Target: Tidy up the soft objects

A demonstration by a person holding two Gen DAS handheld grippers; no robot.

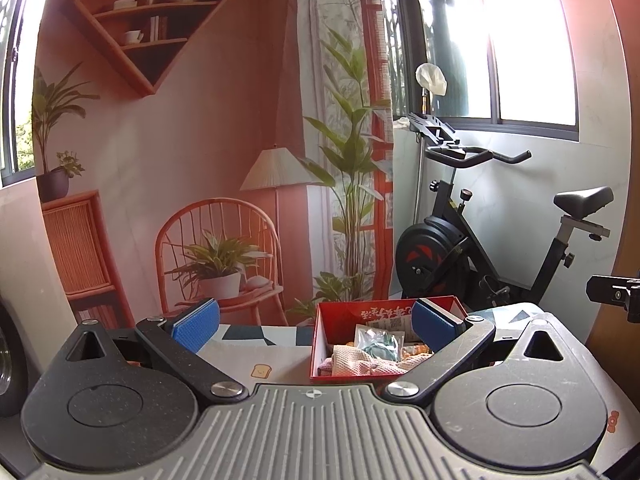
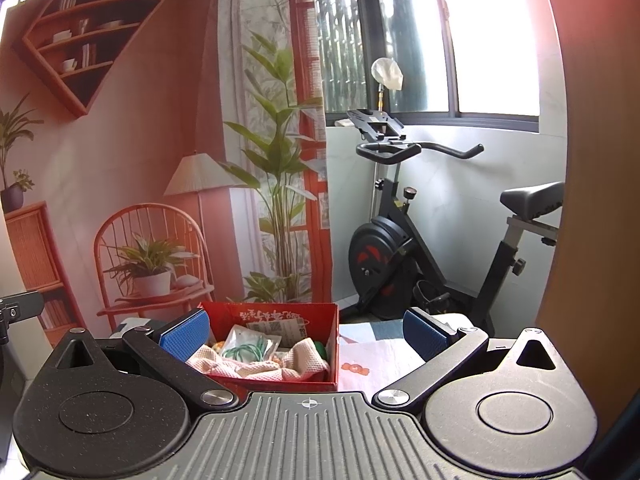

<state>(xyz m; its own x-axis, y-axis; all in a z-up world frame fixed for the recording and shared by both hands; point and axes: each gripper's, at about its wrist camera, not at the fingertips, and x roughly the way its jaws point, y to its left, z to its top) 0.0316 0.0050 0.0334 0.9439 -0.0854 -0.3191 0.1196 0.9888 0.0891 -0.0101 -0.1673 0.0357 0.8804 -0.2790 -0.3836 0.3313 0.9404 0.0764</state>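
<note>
- Red box (image 2: 276, 314): pale Chinese-style lettering along its inner back wall, too small to read.
- Paper label (image 2: 280, 327) inside it: a QR code, print illegible.

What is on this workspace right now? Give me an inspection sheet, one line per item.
Surface: table under a patterned cloth with cartoon prints.
Job's things: red box open on top, holding a pink cloth and a clear packet with green loops inside; small orange pieces beside them, too small to name.
Clutter: nothing seen on the cloth outside the box.
Grippers: left gripper open, empty, short of the box; right gripper open, empty, box toward its left finger.
Cables: nothing seen.
Surroundings: printed room backdrop, exercise bike, bright window.
</note>
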